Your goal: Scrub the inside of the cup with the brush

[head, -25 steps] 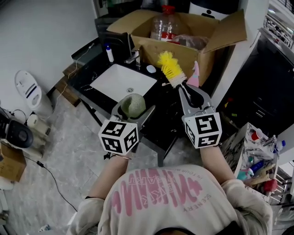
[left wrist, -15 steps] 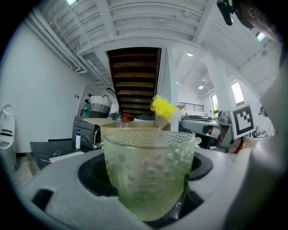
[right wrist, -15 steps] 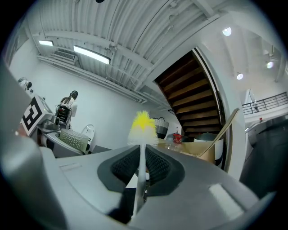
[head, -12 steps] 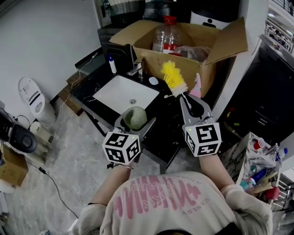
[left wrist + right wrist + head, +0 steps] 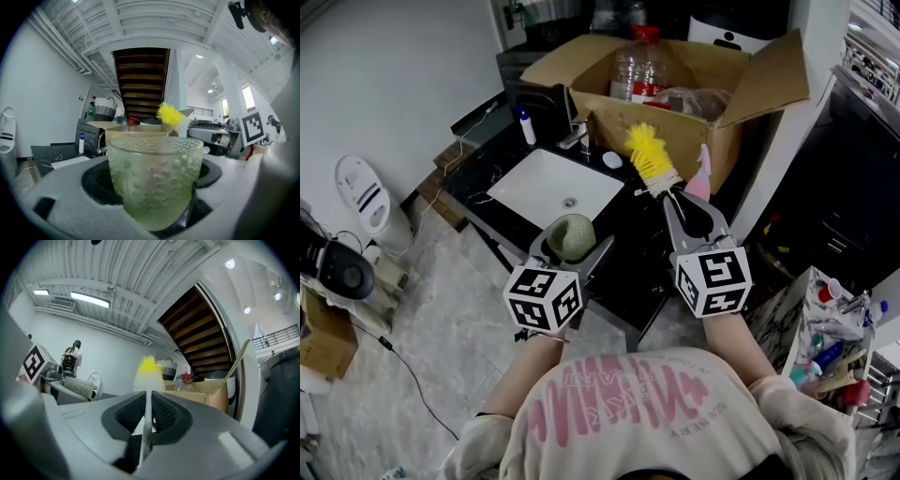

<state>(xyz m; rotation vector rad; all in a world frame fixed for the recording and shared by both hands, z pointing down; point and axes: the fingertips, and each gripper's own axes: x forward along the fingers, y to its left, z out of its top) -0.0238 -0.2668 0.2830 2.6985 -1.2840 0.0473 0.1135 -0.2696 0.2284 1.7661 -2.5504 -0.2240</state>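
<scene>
- The left gripper (image 5: 572, 242) held the green cup (image 5: 154, 180) upright near the front edge of the counter (image 5: 630, 234), just beside the sink (image 5: 546, 187). Its fingers were clamped on the cup's lower wall, and the mouth was open to the ceiling.
- The right gripper (image 5: 676, 197) had its fingers pressed together on the thin white handle of the brush (image 5: 649, 150). The yellow bristles pointed away from the person, toward the box (image 5: 755, 84).
- Brush and cup were apart, so scrubbing appeared not yet begun.
- Doing the step well likely called for swinging the bristle end round and down over the cup's mouth. Centring it there would let the head enter without catching the rim.
- The cup probably needed a steady, level hold, since its pebbled wall could slip or twist under a sideways push from the brush.
- Short twisting strokes down to the base and around the wall seemed the safer course.
- The thin handle could pivot between the fingers if pressed hard, so light pressure looked wise.
</scene>
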